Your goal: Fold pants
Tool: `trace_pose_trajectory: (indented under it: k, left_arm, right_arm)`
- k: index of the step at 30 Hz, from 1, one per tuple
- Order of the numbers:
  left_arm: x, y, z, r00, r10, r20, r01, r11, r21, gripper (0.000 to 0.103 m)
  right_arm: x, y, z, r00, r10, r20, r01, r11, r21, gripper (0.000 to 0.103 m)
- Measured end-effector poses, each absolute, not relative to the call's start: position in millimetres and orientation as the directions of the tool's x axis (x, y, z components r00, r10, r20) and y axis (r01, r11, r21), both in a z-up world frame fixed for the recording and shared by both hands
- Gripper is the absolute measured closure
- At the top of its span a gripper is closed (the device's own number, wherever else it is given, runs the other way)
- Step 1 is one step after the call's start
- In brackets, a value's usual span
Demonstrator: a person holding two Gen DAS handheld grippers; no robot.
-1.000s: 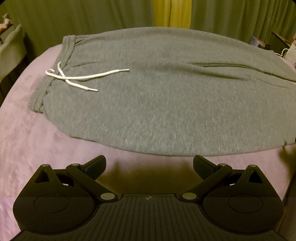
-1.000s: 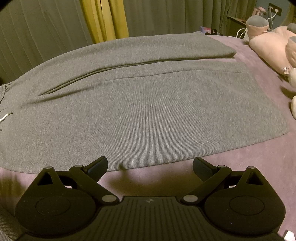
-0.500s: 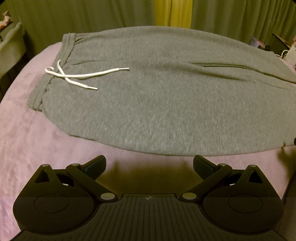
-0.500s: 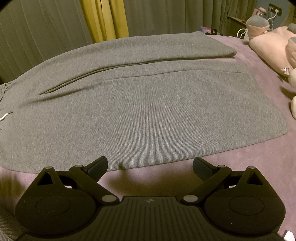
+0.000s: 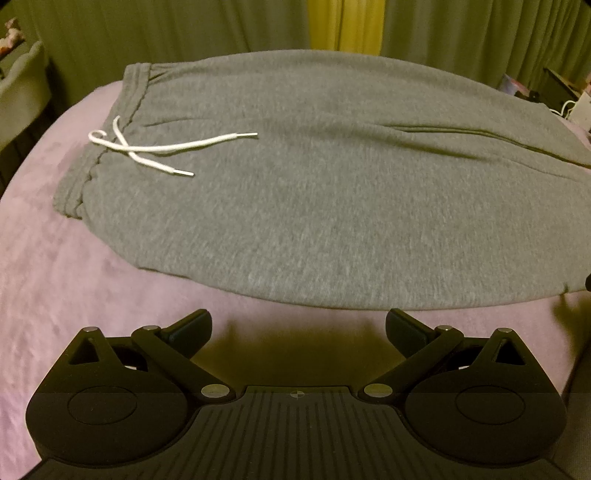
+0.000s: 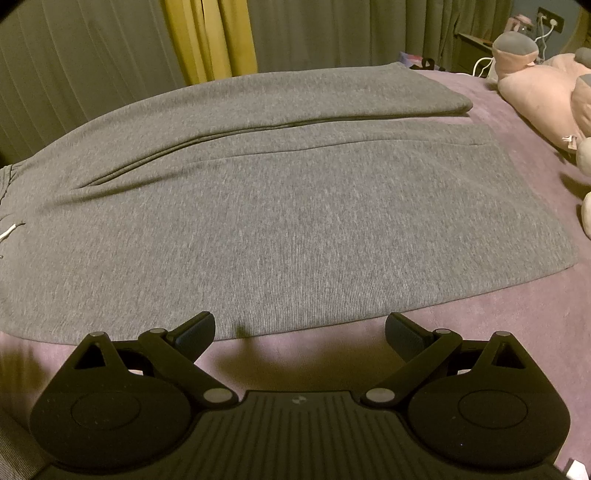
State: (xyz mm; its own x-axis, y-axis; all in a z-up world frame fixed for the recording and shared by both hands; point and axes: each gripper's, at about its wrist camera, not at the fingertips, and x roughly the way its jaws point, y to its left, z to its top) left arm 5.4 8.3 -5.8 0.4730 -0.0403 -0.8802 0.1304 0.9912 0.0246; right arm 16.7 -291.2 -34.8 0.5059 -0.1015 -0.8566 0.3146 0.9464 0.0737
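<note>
Grey sweatpants [image 5: 314,206] lie spread flat on a purple bed cover [image 5: 55,288]. The waistband with a white drawstring [image 5: 155,149] is at the left in the left wrist view. The two legs [image 6: 295,206] run to the right in the right wrist view, hems at the far right. My left gripper [image 5: 297,328] is open and empty, just short of the pants' near edge by the hip. My right gripper [image 6: 299,330] is open and empty, its fingertips [image 6: 195,328] at the near edge of the front leg.
Pink and grey plush toys [image 6: 543,96] lie on the bed at the far right. Green and yellow curtains [image 6: 210,37] hang behind the bed. A grey piece of furniture [image 5: 20,88] stands at the far left. Cables and a socket [image 6: 550,22] are at the back right.
Both grippers have shifted slightly; the pants' near edge sits a little higher in the left view and closer to the right fingertips. The pants have not moved.
</note>
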Motion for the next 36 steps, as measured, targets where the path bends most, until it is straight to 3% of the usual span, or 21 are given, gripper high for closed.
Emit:
trace_pose_trajectory:
  k: [36]
  left_arm:
    - [7.3, 11.6, -4.6, 0.462, -0.048, -0.885, 0.116, 0.993, 0.007, 0.000]
  right_arm:
    - [14.5, -290.5, -38.6, 0.502, -0.101, -0.859, 0.321, 0.944, 0.077, 0.004]
